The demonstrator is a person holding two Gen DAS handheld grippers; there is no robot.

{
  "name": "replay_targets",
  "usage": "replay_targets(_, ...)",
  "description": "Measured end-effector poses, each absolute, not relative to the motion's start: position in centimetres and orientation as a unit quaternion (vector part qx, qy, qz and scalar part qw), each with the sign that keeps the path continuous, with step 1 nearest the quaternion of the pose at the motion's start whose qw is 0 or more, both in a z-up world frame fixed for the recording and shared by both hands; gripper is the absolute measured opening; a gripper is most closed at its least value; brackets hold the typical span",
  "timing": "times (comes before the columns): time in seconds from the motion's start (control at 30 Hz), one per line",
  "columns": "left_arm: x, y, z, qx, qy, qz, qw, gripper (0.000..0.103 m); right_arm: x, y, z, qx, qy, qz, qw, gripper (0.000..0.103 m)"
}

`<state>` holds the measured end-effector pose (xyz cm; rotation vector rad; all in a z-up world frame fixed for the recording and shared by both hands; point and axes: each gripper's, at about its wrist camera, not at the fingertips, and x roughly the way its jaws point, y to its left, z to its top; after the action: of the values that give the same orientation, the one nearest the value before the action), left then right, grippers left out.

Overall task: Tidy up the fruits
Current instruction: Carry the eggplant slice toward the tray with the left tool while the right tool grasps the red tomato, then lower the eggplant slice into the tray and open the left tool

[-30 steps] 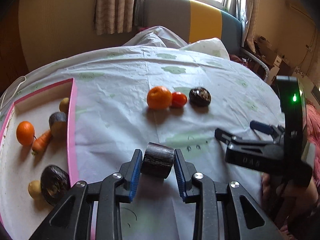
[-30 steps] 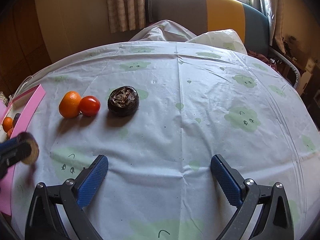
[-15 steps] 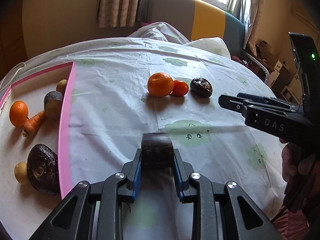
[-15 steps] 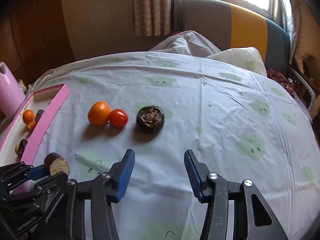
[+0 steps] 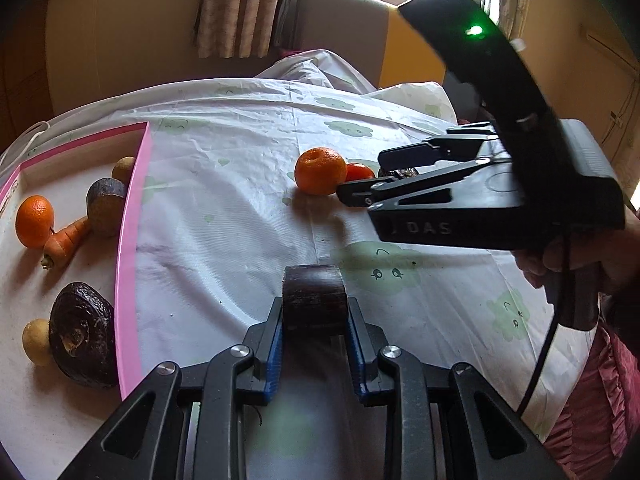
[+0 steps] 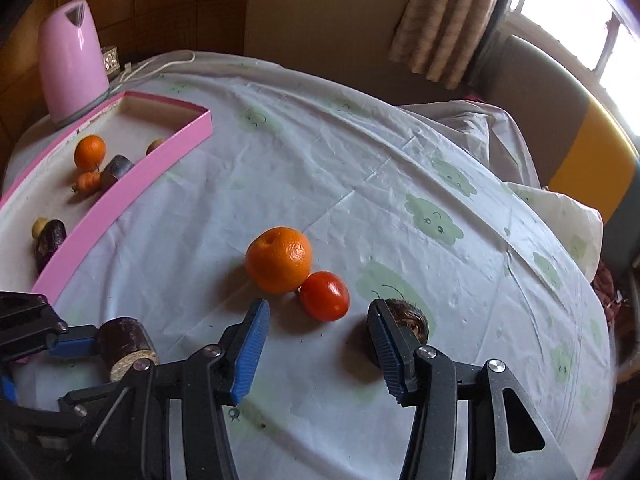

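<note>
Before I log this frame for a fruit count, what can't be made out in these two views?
- Dark round fruit: left wrist view, mostly behind the right gripper; right wrist view, half behind that gripper's finger.
- Tray: its near end is cut off by the edge in both views.
- Small yellow fruit: too small to identify.
- Dark cylinder piece in the left gripper: underside hidden.

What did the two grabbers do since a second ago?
The left gripper closed on the dark chunk and lifted it. The right gripper narrowed its jaws, rolled and moved toward the orange, the tomato and the dark round fruit; it holds nothing. Those three and everything in the pink tray stayed put.
</note>
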<state>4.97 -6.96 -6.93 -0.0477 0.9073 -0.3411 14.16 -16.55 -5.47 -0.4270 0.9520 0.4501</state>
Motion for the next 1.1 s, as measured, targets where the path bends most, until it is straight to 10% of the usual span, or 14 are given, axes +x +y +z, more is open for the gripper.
replay_targets(0.1,5.0,-6.9,-7.0,-0.025,0.436,-0.165,0.884,0.028,14.9,-15.7,-6.5,-0.242,0.451,0.217,0.831,0.052)
replay_targets(0.23,5.1,-6.8,-7.0,-0.028,0.436,-0.165,0.884,0.028,14.8,-15.4,-6.4,-0.240,0.453,0.233,0.826,0.027)
replay_targets(1.1,4.8,-7.0,-6.0,-0.014,0.445,-0.149,0.883,0.028,7.6,-22.8,-7.4,0.001,0.432,0.116,0.894,0.027)
